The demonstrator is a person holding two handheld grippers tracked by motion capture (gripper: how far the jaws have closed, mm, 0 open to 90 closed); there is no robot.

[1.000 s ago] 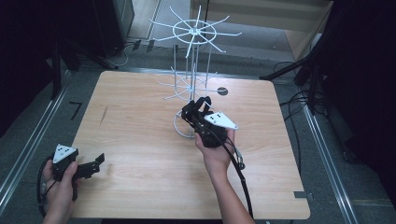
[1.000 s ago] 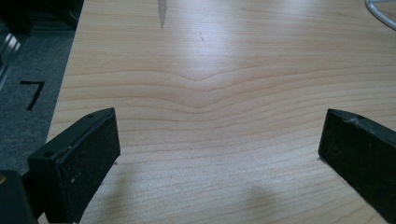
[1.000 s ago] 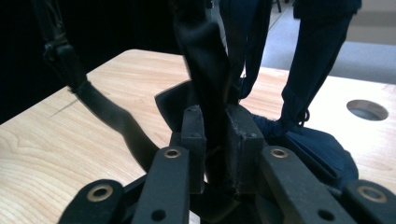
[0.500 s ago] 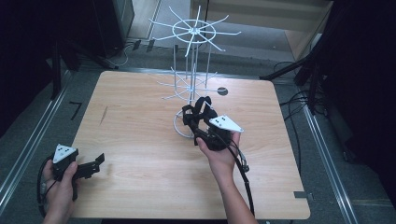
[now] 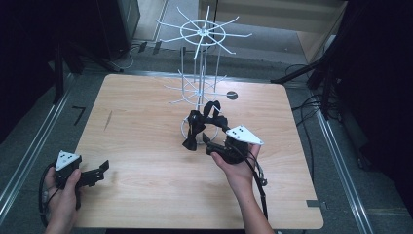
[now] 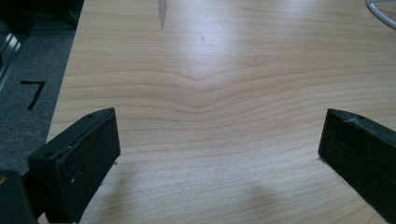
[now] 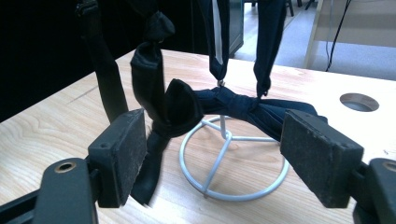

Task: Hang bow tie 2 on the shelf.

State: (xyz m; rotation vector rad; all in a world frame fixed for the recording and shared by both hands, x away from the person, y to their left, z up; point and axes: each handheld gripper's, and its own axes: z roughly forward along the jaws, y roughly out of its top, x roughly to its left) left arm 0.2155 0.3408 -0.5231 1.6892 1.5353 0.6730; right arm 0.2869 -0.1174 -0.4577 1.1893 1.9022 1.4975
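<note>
A white wire rack (image 5: 200,58) stands at the table's far middle, its ring base (image 7: 233,158) on the wood. Black bow ties with straps (image 5: 199,124) hang from its lower arms; one knotted bow (image 7: 177,107) dangles just ahead of my right gripper (image 7: 210,154). The right gripper (image 5: 210,145) sits just in front of the rack. Its jaws have just been opening and stand open, with a strap tail beside one pad and nothing pressed between them. My left gripper (image 5: 101,169) hovers open over bare wood (image 6: 219,149) at the near left.
The wooden table (image 5: 146,122) has a round hole (image 5: 232,95) behind the rack and a dark scratch at the far left. Metal rails run along both sides, and cables lie on the floor to the right.
The right gripper has drawn back from the rack toward the near right and its jaws have spread apart, leaving the black bow tie hanging on the rack. The left hand has stayed put.
</note>
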